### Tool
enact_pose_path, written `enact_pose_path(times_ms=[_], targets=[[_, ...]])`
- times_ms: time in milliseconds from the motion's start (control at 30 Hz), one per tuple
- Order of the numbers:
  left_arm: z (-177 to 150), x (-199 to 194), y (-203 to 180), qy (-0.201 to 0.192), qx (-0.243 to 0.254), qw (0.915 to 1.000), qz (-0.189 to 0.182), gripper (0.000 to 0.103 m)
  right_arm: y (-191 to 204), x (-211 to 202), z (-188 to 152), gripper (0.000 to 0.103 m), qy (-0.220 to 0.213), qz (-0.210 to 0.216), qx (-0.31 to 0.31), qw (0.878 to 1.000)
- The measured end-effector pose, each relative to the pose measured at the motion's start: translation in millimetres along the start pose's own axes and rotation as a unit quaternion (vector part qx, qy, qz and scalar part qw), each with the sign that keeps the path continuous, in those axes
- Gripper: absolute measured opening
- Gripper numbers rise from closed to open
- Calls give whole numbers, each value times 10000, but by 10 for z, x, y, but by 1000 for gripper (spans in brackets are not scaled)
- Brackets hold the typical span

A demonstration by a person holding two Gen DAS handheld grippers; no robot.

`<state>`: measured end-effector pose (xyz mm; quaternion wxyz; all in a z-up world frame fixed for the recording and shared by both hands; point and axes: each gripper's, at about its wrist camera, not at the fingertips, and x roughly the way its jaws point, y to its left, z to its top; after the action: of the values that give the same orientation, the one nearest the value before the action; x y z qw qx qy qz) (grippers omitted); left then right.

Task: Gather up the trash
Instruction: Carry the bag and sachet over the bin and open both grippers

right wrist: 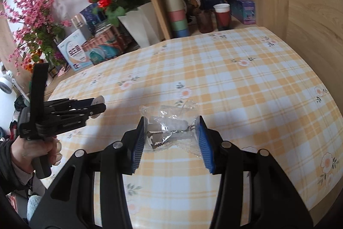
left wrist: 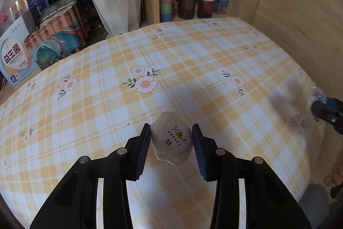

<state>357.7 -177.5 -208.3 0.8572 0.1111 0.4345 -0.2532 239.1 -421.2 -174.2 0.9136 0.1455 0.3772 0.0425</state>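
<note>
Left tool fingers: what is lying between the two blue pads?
In the left wrist view, a small translucent plastic cup with printed lettering sits between the left tool's pads, above the yellow checked tablecloth.

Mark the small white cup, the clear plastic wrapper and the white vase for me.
small white cup [left wrist: 171, 138], left wrist view, on its printed side.
clear plastic wrapper [right wrist: 171, 128], right wrist view, on its crumpled middle.
white vase [left wrist: 116, 5], left wrist view, on its front face.

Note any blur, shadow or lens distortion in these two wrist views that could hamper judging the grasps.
Left wrist: strong fisheye bends the tablecloth; the left gripper and its small clear packet are sharp; the right gripper at the edge is motion-blurred, above a smeared shadow. Right wrist: the same curvature; the clear wrapper is sharp, its transparency hiding edges.
</note>
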Motion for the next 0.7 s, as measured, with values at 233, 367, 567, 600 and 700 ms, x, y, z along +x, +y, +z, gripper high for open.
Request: enact_pose_path(times_ms=[233, 367, 567, 600, 700], targets=[[-353, -809, 22, -439, -398, 9977, -337, 39, 350, -263, -149, 47, -10, 247, -71, 9997], [-627, -1231, 11, -665, -566, 9955, -377, 39, 577, -458, -287, 47, -30, 397, -173, 9991], [-1136, -1829, -43, -873, -675, 9934, -300, 38, 929, -710, -536, 47, 38, 623, -355, 9974], [-1241, -1939, -45, -892, -726, 9929, -287, 38, 998, -752, -591, 47, 67, 662, -405, 9970], [-1469, -2164, -7, -975, -921, 9905, -286, 39, 1183, -862, -760, 47, 144, 728, -608, 9954]])
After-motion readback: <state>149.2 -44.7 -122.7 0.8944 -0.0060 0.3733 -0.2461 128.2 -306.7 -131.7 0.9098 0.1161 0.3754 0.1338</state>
